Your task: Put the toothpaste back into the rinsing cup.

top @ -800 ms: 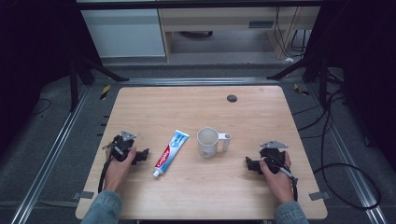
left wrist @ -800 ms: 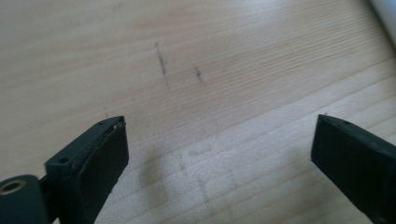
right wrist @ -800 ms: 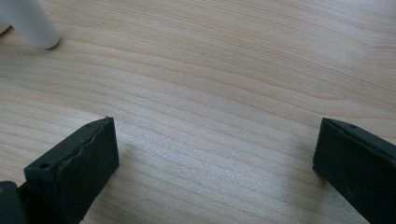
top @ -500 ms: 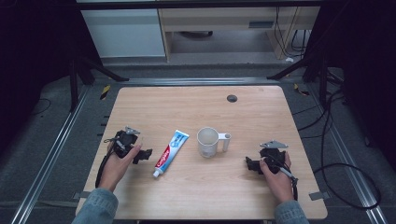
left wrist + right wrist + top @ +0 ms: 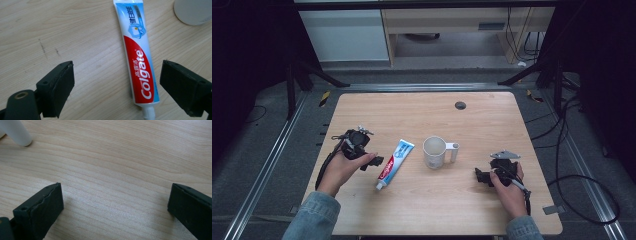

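On the table (image 5: 492, 115) we hold the left gripper (image 5: 373, 161) beside the toothpaste tube (image 5: 395, 157), jaws wide and empty, the tube's cap end lying between them. The right gripper (image 5: 482, 176) rests open, empty, near the mug (image 5: 435, 151).
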The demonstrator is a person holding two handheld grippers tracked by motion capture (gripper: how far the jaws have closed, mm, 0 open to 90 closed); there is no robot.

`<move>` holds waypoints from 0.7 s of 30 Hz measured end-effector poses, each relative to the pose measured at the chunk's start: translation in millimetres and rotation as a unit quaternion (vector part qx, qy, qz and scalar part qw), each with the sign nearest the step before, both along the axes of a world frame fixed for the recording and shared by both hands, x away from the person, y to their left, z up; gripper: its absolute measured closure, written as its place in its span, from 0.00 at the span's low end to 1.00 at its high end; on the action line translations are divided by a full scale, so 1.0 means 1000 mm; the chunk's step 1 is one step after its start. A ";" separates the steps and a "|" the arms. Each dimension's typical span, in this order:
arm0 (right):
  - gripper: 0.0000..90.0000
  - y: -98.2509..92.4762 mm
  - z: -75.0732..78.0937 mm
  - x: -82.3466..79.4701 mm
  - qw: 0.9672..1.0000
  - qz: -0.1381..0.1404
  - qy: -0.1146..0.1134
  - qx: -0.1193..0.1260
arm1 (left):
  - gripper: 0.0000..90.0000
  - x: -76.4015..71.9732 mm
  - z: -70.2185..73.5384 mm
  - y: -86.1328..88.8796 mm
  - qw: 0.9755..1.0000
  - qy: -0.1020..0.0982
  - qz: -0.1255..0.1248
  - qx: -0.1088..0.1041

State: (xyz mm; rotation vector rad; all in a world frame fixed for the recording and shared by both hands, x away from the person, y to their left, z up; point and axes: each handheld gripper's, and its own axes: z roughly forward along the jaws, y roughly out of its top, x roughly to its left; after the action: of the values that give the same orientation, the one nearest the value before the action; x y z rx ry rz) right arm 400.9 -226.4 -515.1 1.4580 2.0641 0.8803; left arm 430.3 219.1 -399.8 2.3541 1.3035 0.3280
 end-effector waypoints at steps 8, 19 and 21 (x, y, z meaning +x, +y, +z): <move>0.00 0.000 0.000 0.001 1.000 0.001 0.003 0.005 | 0.16 0.011 0.000 -0.022 0.999 0.030 -0.012 0.015; 0.00 0.000 0.000 0.002 1.000 0.005 0.000 0.000 | 0.21 0.036 -0.015 -0.047 0.996 0.083 -0.014 0.038; 0.00 0.000 0.000 0.002 1.000 0.005 0.000 0.001 | 0.22 0.040 -0.022 -0.050 0.995 0.094 -0.010 0.043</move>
State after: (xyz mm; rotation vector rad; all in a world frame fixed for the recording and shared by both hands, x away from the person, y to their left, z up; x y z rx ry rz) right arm 402.7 -226.6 -515.0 1.4506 2.0730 0.8865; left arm 470.0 169.2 -421.3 2.5194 1.3753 0.1614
